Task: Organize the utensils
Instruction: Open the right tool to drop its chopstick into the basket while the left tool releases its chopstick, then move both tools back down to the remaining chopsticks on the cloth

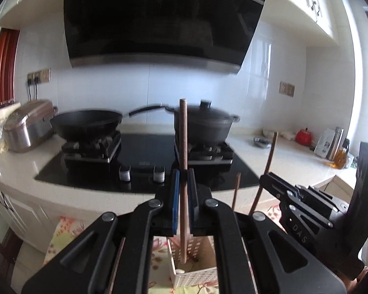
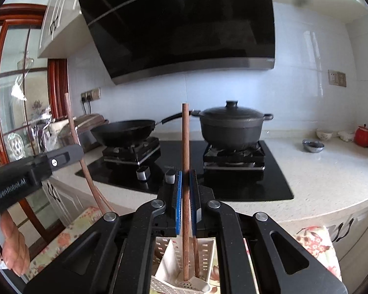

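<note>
My left gripper [image 1: 183, 178] is shut on a brown wooden chopstick [image 1: 183, 147] that stands upright, its lower end inside a white perforated utensil holder [image 1: 196, 275]. My right gripper [image 2: 185, 181] is shut on another brown chopstick [image 2: 185, 147], also upright, its tip down in the same white holder [image 2: 174, 264] beside a second stick [image 2: 196, 257]. The right gripper [image 1: 294, 193] appears in the left wrist view at the right, with chopsticks [image 1: 267, 169] near it. The left gripper [image 2: 36, 166] shows in the right wrist view at the left, with its chopstick [image 2: 73, 134].
Behind is a black gas hob [image 1: 144, 156] with a wok [image 1: 85, 122] and a lidded pot [image 1: 203, 122], under a black hood [image 1: 164, 19]. A rice cooker [image 1: 29, 125] stands left; a red jar [image 1: 304, 136], bottles [image 1: 336, 144] right. A floral cloth [image 2: 316, 247] lies below.
</note>
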A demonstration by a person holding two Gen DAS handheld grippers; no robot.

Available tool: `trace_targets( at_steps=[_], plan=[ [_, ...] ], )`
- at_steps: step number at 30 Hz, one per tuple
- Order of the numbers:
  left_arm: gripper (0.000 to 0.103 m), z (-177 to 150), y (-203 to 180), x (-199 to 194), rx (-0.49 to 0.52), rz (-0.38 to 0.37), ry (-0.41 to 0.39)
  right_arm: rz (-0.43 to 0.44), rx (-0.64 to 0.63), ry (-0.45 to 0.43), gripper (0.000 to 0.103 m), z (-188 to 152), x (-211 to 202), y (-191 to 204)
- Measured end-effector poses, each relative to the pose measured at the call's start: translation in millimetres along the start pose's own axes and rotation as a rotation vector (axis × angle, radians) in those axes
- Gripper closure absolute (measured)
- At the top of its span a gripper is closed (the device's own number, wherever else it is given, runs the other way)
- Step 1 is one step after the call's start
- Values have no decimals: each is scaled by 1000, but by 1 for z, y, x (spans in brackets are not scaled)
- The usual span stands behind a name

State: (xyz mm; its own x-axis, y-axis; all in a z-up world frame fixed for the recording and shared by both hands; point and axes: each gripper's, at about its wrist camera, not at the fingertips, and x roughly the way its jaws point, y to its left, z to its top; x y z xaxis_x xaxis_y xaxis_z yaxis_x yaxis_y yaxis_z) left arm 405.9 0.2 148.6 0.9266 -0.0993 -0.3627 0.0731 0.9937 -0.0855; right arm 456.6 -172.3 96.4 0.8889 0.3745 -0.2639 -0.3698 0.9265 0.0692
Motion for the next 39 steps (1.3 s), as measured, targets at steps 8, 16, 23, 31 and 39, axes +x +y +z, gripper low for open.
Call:
trace_targets(
  at_steps=[8,16,23,31,39],
  plan=[
    [97,-39,15,41,-8,-4,122,3,-30,156,97,-33,53,4],
    [92,-61,28,42,-44,0,129,-15,24,203,92,-48,66,-15],
    [63,-71,40,16,-59,33,99,6,43,193,83,-53,36,-19],
    [28,-109,40,-39,-76,111,47,26,56,176,59,-95,-31,-14],
    [16,-171,19,-72,22,166,60,42,80,229,59,-158,-80,-5]
  ],
)
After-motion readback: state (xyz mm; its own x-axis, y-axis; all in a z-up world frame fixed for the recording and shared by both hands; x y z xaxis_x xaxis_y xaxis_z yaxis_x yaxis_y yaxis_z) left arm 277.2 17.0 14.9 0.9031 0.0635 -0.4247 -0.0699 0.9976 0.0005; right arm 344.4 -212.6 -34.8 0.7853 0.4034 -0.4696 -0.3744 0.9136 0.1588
